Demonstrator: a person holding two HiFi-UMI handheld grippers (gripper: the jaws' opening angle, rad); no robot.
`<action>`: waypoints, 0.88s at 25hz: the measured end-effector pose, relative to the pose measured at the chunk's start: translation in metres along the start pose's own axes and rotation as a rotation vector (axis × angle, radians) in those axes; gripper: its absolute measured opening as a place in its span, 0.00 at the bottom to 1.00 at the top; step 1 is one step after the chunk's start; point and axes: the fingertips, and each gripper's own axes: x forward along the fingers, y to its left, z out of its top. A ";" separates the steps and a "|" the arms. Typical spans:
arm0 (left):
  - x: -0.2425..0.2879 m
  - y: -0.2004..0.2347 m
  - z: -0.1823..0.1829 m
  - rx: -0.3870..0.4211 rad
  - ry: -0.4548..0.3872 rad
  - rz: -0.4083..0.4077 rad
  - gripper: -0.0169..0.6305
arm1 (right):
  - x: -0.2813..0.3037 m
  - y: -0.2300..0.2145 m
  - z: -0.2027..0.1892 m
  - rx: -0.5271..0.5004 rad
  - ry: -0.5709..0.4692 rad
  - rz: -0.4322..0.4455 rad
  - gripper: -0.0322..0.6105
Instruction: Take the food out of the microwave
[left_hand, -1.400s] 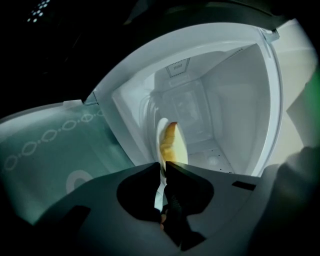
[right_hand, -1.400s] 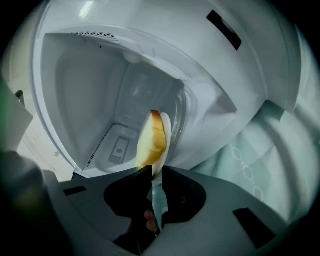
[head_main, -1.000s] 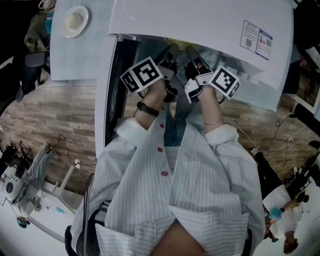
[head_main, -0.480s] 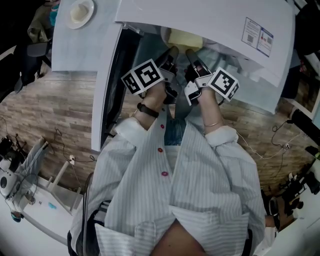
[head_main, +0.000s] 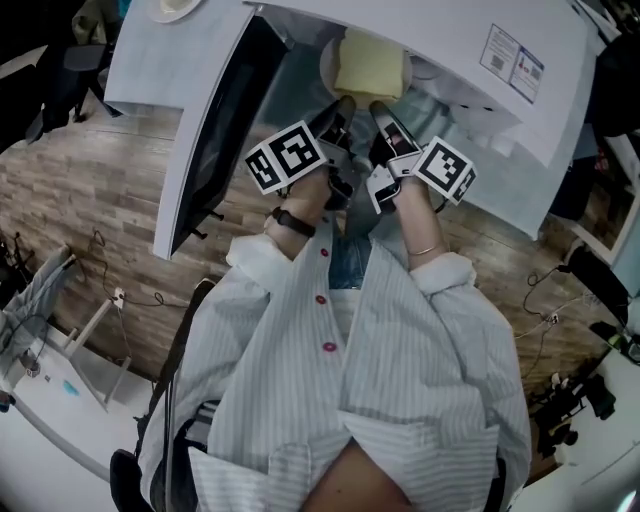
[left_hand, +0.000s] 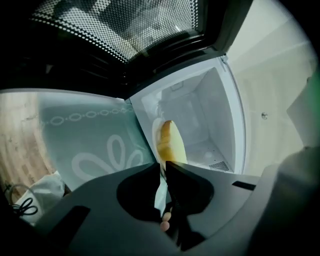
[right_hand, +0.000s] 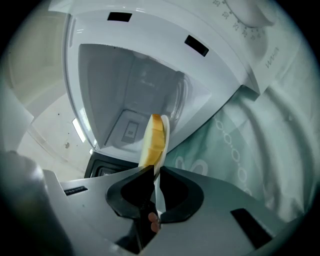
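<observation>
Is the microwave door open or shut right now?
Open. The door stands wide to the left in the head view, and the left gripper view looks straight into the white cavity past the food.

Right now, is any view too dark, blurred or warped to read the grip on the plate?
Head view: evenly lit, sharp, strong fisheye bends the microwave door. Left gripper view: black vignette, jaws in shadow, yet the plate rim shows between them. Right gripper view: bright, cavity washed pale, plate rim and food clear.

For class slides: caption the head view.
Left gripper and right gripper clamp a plate of yellow food at the open microwave.
</observation>
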 end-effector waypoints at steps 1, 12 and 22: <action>-0.003 0.000 -0.003 -0.003 -0.009 0.002 0.09 | -0.003 0.000 -0.002 -0.004 0.009 0.004 0.14; -0.035 -0.008 -0.023 -0.010 -0.117 0.015 0.09 | -0.026 0.010 -0.021 -0.048 0.101 0.061 0.14; -0.072 -0.040 -0.037 -0.010 -0.236 -0.002 0.09 | -0.059 0.041 -0.029 -0.102 0.168 0.149 0.14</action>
